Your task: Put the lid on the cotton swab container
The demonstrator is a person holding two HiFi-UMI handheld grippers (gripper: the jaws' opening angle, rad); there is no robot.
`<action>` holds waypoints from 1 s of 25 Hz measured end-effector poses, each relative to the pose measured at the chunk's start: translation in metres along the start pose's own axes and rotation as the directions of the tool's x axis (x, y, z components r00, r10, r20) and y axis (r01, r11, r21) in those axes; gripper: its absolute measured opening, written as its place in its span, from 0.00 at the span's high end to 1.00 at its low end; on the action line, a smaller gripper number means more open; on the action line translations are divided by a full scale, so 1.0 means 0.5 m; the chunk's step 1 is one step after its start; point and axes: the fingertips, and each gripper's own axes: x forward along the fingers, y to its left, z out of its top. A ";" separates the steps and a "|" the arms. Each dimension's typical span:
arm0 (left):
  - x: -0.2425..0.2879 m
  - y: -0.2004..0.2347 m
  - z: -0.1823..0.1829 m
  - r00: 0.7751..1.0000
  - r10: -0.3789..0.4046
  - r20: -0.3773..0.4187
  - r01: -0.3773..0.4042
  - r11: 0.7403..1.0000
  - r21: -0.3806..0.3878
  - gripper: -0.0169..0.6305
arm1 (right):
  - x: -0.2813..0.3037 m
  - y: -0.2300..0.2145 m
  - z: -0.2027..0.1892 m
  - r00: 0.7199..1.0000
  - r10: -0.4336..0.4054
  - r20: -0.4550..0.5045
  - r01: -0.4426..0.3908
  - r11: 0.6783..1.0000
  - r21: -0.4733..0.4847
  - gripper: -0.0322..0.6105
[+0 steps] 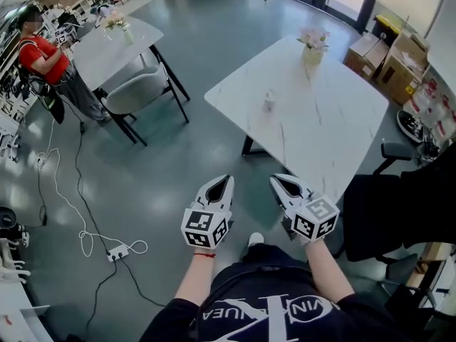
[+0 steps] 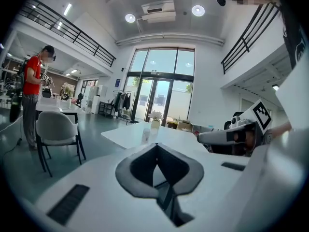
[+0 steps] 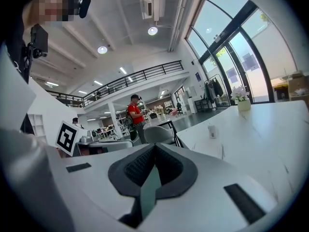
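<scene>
The grey floor (image 1: 178, 162) takes up most of the head view, and it is over this floor, short of the furniture, that both tools are held. This suggests the task is not yet under way.

The white marble counter (image 1: 320, 120) is seen ahead and to the right, set at an angle, with its near corner just beyond the tools. A black chair (image 1: 385, 212) is drawn up at its right edge. A second table (image 1: 114, 48) with a grey chair (image 1: 139, 91) is placed well apart at the upper left, where a person in a red top (image 1: 43, 55) is standing; none of this bears on the task.

The left gripper (image 1: 226, 179) and the right gripper (image 1: 276, 179) are carried side by side at waist height and pointed forward at the counter, probably as a resting carry while it is approached. In each gripper view the jaws are seen pressed together at the tips, with nothing pinched between them.

A vase of pale flowers (image 1: 312, 52) is set near the far side of the counter, clear of the working area.

The cotton swab container (image 1: 269, 102) is stood upright toward the middle-left of the counter, apart from the vase and within easy reach of the near edge. It is too small here to tell whether its lid is on it or laid beside it. Both jaws will likely have to be opened before anything can be taken up.
</scene>
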 end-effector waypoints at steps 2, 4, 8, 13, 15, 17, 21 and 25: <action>0.031 0.004 0.008 1.000 -0.003 -0.005 0.003 1.000 0.006 0.96 | 0.014 -0.030 0.013 1.000 -0.003 0.003 0.003 1.000 0.009 0.95; 0.055 0.009 0.015 1.000 0.000 -0.010 0.000 1.000 0.011 0.97 | 0.026 -0.054 0.022 1.000 -0.001 0.004 0.001 1.000 0.016 0.95; 0.094 0.019 0.034 1.000 0.011 -0.001 -0.011 1.000 0.016 0.96 | 0.048 -0.089 0.043 1.000 0.012 0.008 -0.013 1.000 0.011 0.95; 0.126 0.023 0.037 1.000 0.012 -0.021 -0.012 1.000 0.021 0.96 | 0.061 -0.113 0.046 1.000 0.017 -0.001 -0.017 1.000 0.024 0.95; 0.136 0.022 0.036 0.999 0.006 -0.034 -0.005 1.000 0.026 0.97 | 0.062 -0.125 0.044 1.000 0.008 0.002 -0.008 0.999 0.044 0.95; 0.145 0.024 0.038 0.999 0.001 -0.042 0.000 0.999 0.035 0.97 | 0.067 -0.136 0.039 1.000 -0.001 0.005 0.001 0.998 0.064 0.95; 0.165 0.039 0.031 0.998 -0.014 -0.066 0.017 0.999 0.041 0.97 | 0.097 -0.149 0.024 1.000 -0.001 -0.012 0.002 0.997 0.075 0.95; 0.214 0.069 0.028 0.997 -0.029 -0.073 0.031 0.999 0.025 0.97 | 0.135 -0.176 0.033 1.000 -0.004 -0.021 0.006 0.998 0.063 0.95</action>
